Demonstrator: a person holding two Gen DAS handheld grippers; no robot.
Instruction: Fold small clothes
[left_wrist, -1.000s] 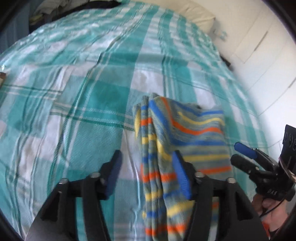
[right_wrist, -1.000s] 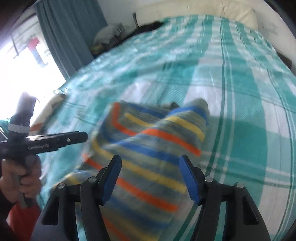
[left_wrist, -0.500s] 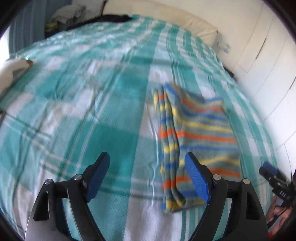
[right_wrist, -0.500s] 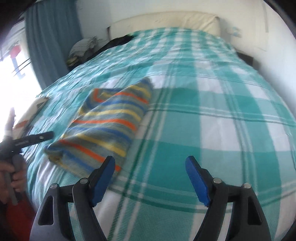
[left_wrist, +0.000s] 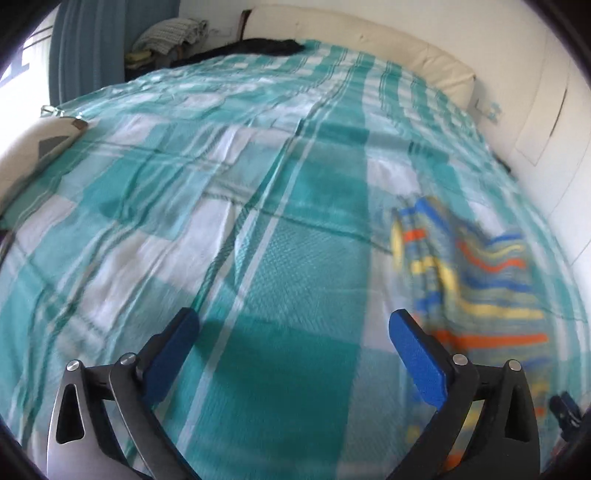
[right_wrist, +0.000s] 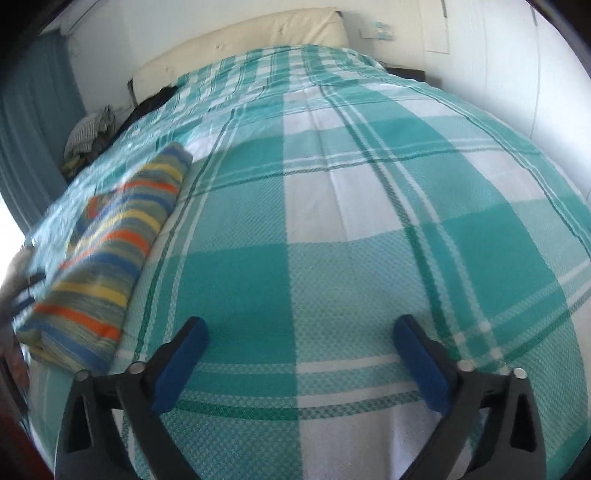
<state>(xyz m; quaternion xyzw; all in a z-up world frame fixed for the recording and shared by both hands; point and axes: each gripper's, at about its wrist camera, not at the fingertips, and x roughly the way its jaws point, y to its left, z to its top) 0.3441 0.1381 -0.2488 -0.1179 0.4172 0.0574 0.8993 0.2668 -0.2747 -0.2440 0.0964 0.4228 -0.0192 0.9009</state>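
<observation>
Teal-and-white checked cloth covers the bed (left_wrist: 258, 221), and everything here lies on it. At the bed's left edge in the left wrist view sits a pale cushion-like thing (left_wrist: 33, 147), partly cut off. Beyond the far left corner hangs a blue curtain (left_wrist: 88, 48), with a heap of folded laundry (left_wrist: 170, 33) beside it and a dark item (left_wrist: 251, 48) stretched along the cream headboard (left_wrist: 369, 40).

The left gripper (left_wrist: 293, 332) is spread wide above bare bedspread, its blue pads holding nothing. To its right, near the bed's right edge, lies the striped garment (left_wrist: 480, 280), folded into a rough rectangle with blue, yellow and orange bands on grey; it is blurred. The garment's near end runs behind the gripper's right finger. At the lower right corner of this view a small dark part of the other tool (left_wrist: 565, 406) shows.

In the right wrist view the same striped garment (right_wrist: 110, 247) lies flat on the left side of the bed, its long side running toward the headboard. The right gripper (right_wrist: 299, 343) is also wide apart and empty, over plain checked cloth well to the right of the garment, not touching it.
</observation>
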